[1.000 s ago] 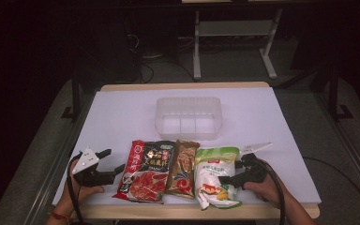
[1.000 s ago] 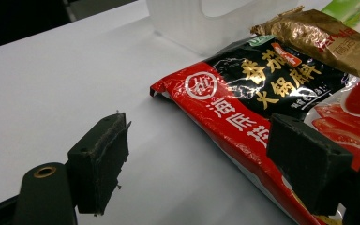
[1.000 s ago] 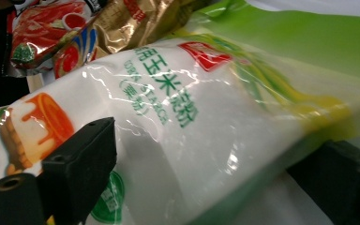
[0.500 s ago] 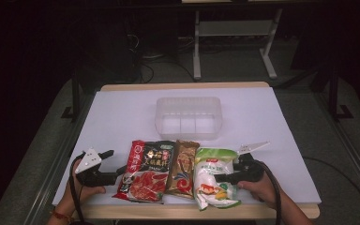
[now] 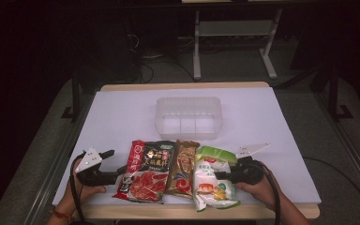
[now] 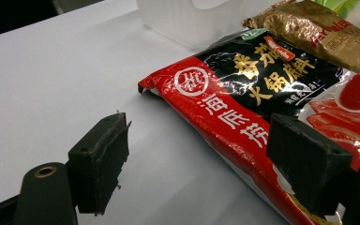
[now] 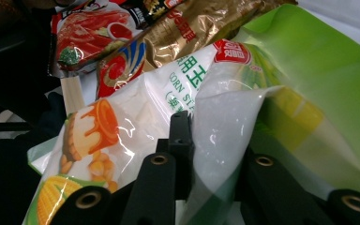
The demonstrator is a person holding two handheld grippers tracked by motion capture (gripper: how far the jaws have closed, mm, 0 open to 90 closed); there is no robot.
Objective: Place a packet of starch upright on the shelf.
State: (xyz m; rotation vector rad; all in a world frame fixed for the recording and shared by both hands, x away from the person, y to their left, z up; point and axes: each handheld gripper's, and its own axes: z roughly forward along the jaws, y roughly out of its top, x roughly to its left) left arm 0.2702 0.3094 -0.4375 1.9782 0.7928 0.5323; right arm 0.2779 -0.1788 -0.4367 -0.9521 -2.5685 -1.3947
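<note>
Right gripper view: right tongs (image 7: 206,154) pinch the corn-starch bag (image 7: 136,117); left tongs (image 6: 206,173) gape.

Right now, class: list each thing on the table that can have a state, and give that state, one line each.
Container: upright, empty, no lid.
Red packet: lying flat, sealed, untouched.
Gold packet: lying flat, between the red and corn packets.
Corn packet: edge pinched and lifted by the right gripper.
Left gripper: open, holding nothing, beside the red packet.
</note>
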